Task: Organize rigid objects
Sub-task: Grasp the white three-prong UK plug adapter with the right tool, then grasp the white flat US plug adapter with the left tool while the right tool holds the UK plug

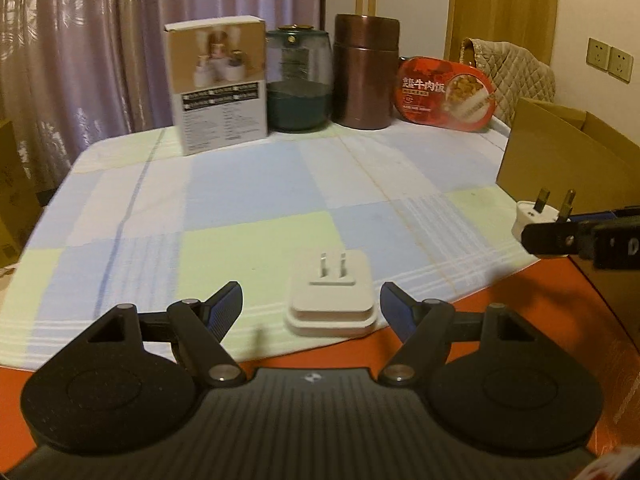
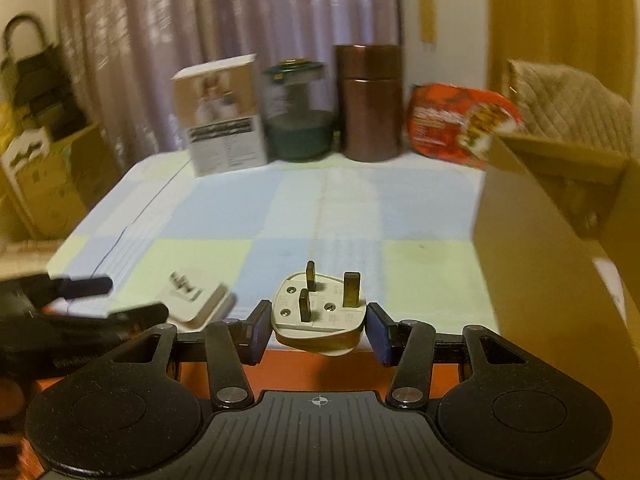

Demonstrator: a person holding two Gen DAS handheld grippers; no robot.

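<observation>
A white square two-pin charger (image 1: 331, 299) lies prongs-up at the near edge of the checked tablecloth (image 1: 248, 200). My left gripper (image 1: 312, 306) is open, its jaws on either side of the charger and not touching it. My right gripper (image 2: 316, 330) is shut on a white three-pin plug (image 2: 320, 312) and holds it above the table's near edge, prongs up. That plug (image 1: 534, 216) and the right gripper's fingers (image 1: 560, 236) show at the right of the left wrist view. The charger (image 2: 198, 300) and the left gripper's fingers (image 2: 88, 286) show at the left of the right wrist view.
An open cardboard box (image 1: 568, 152) stands at the table's right side, also in the right wrist view (image 2: 540, 240). At the back stand a product box (image 1: 218, 84), a green glass jar (image 1: 298, 80), a copper canister (image 1: 366, 72) and a red meal tray (image 1: 444, 94).
</observation>
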